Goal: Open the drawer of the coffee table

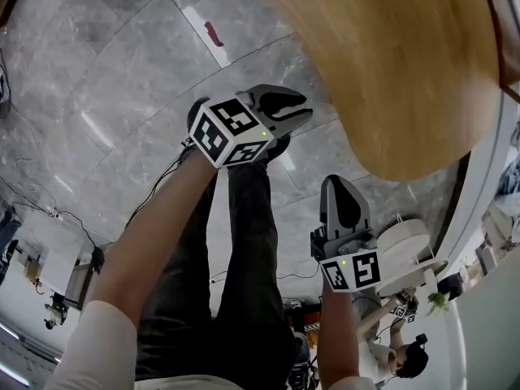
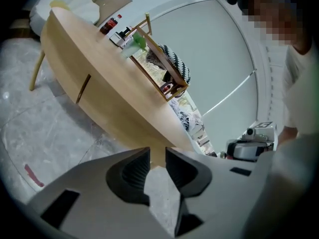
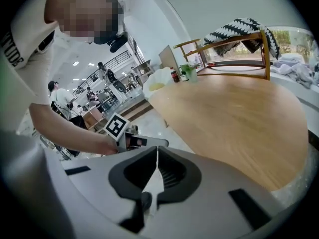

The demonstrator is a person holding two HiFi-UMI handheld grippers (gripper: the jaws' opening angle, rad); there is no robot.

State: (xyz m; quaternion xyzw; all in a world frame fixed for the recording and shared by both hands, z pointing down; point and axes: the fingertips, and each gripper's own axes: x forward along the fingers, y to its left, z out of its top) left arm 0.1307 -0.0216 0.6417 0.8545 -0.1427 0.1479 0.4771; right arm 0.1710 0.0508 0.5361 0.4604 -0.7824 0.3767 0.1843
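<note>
The coffee table [image 1: 390,63] is an oval of light wood at the upper right of the head view. In the left gripper view its side panel [image 2: 114,93] carries a thin dark drawer handle [image 2: 83,87], far ahead of the jaws. My left gripper [image 1: 296,104] hangs over the grey floor left of the table; its jaws [image 2: 157,153] stand a little apart with nothing between them. My right gripper [image 1: 340,184] is below the table's near edge. Its jaws [image 3: 157,151] meet at the tips, empty, and point over the tabletop [image 3: 234,118].
A wooden rack [image 2: 164,68] draped with a striped cloth stands on the table, and bottles [image 2: 110,24] stand further along it. A red mark [image 1: 213,33] and cables lie on the marble floor. My legs [image 1: 236,258] are below. A white round stand [image 1: 402,242] sits near the right gripper.
</note>
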